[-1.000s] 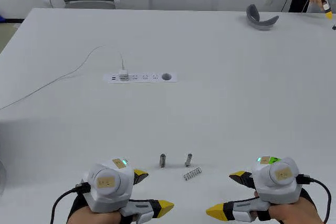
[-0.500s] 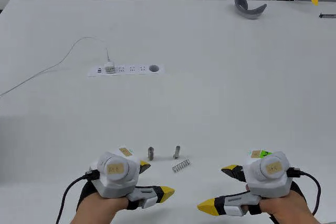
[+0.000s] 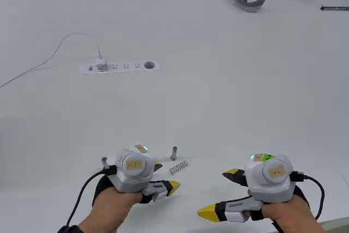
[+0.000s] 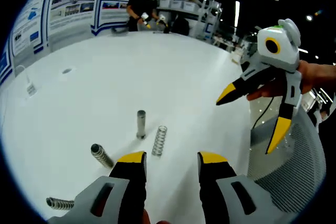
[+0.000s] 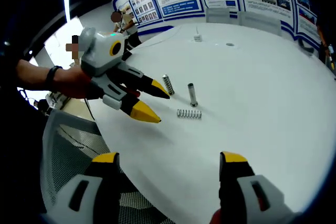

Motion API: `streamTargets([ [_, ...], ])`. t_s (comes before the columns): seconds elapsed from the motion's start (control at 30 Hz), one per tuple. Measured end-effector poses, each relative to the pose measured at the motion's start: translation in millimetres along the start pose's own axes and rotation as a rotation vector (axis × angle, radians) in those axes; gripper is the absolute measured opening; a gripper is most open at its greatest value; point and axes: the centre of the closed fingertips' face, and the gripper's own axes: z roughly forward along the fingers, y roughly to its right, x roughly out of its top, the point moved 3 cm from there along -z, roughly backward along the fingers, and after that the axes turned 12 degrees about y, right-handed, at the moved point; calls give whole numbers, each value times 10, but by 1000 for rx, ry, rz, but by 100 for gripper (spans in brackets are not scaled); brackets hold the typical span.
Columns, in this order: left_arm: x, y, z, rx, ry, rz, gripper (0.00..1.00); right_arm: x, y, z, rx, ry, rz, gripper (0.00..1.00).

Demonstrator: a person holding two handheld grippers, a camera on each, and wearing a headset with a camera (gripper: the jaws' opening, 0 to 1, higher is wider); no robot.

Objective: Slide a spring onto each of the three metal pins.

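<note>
White table (image 3: 229,91) bears an upright bare pin (image 3: 174,153), with a loose spring (image 3: 178,167) lying just beside it. The left gripper (image 3: 166,176) and right gripper (image 3: 217,193) hover near it, jaws apart and empty.

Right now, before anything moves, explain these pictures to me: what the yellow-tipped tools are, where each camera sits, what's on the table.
A person holds a two-jaw gripper in each hand. The head view comes from a headset camera looking down at the left gripper and right gripper. The round gripper views come from cameras riding on each gripper, looking along its jaws. On the white table stand a bare metal pin and a pin already wearing a spring; a loose spring lies beside them. A power strip lies farther back. Both grippers are open and hold nothing.
</note>
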Motion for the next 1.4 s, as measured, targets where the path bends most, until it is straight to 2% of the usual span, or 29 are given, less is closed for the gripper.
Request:
streamTargets([
  [0.27, -90, -82, 156, 27, -15, -19, 33, -29, 2, -24, -1, -3, 11, 79],
  [0.5, -124, -126, 260, 45, -19, -27, 25, -64, 0, -30, -2, -13, 19, 79],
  [0.93, -170, -163, 386, 63, -25, -10, 18, -71, -14, -12, 3, -13, 25, 79],
  [1.13, -178, -190, 371, 87, -27, 29, 12, -84, -13, -11, 4, -15, 27, 79],
  [1.2, -190, -166, 349, 82, -25, 8, 11, -88, -19, -7, 6, -17, 27, 79],
  [1.4, -273, -77, 224, 76, -32, 2, 11, -96, -32, 10, 4, -12, 39, 79],
])
